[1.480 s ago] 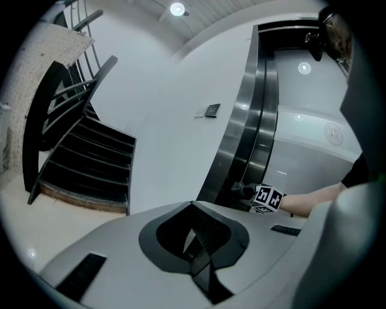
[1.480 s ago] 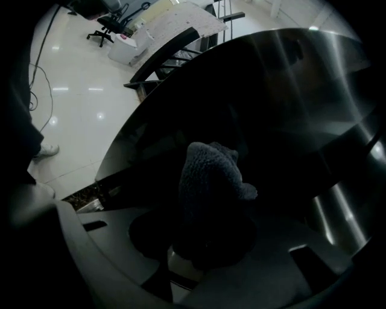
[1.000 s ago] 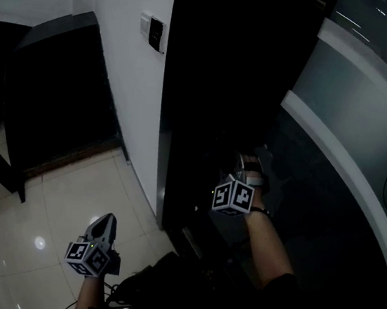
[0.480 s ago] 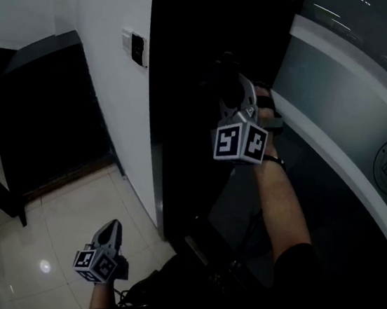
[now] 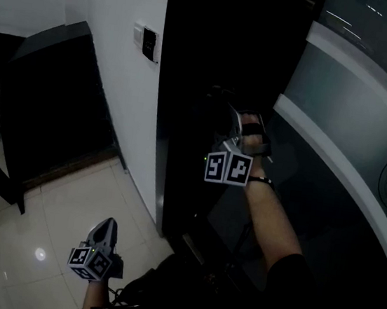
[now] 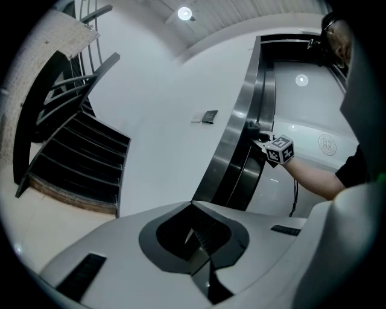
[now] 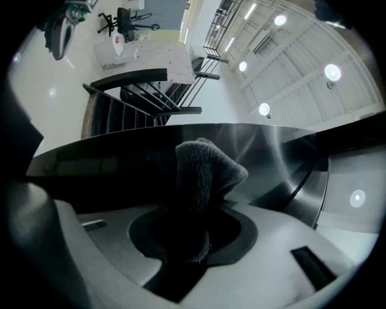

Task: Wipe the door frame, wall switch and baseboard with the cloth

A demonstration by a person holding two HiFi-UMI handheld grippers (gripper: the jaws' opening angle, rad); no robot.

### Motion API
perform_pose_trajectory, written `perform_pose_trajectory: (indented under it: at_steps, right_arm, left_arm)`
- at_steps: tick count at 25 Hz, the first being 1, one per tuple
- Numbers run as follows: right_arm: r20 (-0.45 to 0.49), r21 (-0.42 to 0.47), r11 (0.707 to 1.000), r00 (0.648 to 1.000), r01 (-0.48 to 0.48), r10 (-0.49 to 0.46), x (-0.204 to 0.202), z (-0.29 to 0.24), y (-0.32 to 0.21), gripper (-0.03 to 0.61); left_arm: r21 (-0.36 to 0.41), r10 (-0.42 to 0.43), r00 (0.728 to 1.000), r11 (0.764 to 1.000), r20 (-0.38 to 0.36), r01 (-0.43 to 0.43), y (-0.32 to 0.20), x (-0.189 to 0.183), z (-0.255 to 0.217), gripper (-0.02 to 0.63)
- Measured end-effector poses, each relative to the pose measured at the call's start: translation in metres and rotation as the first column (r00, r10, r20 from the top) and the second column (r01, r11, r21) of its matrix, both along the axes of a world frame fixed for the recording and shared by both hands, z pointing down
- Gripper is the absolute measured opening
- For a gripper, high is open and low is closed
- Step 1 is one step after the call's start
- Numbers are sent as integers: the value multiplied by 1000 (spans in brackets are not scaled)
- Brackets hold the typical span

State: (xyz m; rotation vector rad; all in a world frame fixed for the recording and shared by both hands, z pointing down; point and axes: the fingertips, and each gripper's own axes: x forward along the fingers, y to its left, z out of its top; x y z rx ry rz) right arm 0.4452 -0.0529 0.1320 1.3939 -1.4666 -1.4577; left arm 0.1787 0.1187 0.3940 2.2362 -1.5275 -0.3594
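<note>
Lower on the door frame (image 5: 189, 79) than half a second earlier, the right gripper (image 5: 224, 122) pinched the cloth (image 7: 205, 175) against it, apparently mid-wipe and next needing steady pressed strokes, while the left gripper (image 5: 104, 229), jaws pressed together and empty, hung left of the frame's foot.

Left gripper (image 6: 193, 240) low in foreground, jaws together, nothing between. Beyond: white wall with wall switch (image 6: 209, 116), dark glossy door frame (image 6: 232, 151) just right of it. Right gripper (image 6: 259, 134) against frame, dark lump at its tip, possibly cloth (image 6: 251, 126). Black staircase (image 6: 72, 151) far left.
</note>
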Motion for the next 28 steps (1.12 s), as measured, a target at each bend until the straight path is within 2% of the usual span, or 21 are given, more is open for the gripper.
perform_pose_trajectory:
  at_steps: [6, 13, 28]
  right_arm:
    - [-33, -93, 996, 999, -3, 0, -1, 43, 0, 109]
    - [-53, -166, 986, 999, -20, 12, 7, 85, -2, 110]
    - [-113, -371, 926, 993, -73, 32, 8, 199, 0, 113]
  left_arm:
    - [1, 41, 999, 999, 26, -41, -3, 14, -3, -6]
    - [-1, 41, 998, 999, 42, -41, -4, 14, -3, -6]
    - [-54, 23, 999, 998, 48, -20, 3, 10, 13, -6]
